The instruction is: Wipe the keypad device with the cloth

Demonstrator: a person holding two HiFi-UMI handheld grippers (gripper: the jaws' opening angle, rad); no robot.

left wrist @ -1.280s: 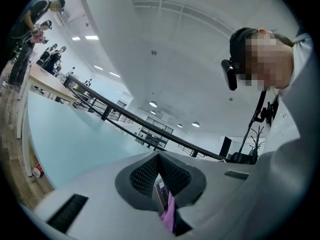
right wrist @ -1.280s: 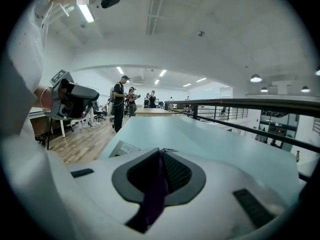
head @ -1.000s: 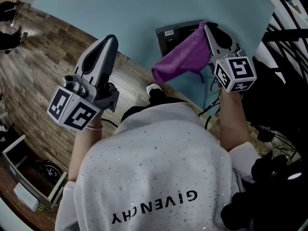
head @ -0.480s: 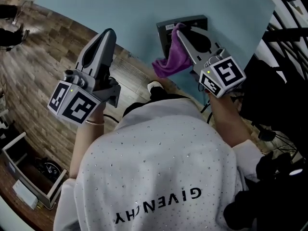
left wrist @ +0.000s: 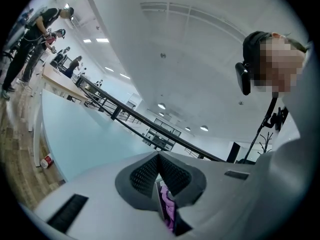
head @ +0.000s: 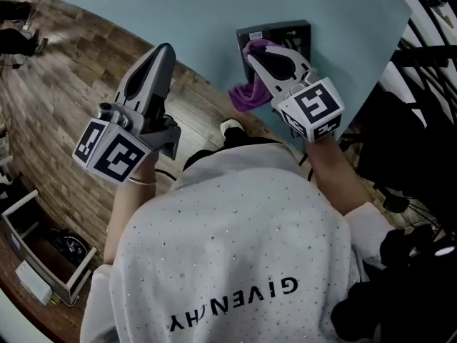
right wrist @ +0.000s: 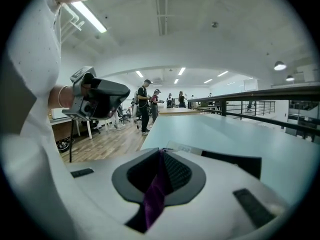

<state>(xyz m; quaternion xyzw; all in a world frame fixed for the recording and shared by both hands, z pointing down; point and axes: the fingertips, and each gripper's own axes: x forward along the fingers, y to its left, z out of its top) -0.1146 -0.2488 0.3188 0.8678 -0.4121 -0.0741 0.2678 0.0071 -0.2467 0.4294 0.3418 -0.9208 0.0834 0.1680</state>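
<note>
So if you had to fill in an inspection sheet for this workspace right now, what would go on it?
Surface: light blue table.
Job's things: dark keypad device lying on the table; purple cloth hanging at the device's near side.
Clutter: nothing seen on the table.
Grippers: right gripper shut on the cloth, over the device; left gripper shut, holding nothing, off to the side.
Cables: black cables on the floor at the right.
Surroundings: wooden floor, an open box on it, people standing far off.
</note>
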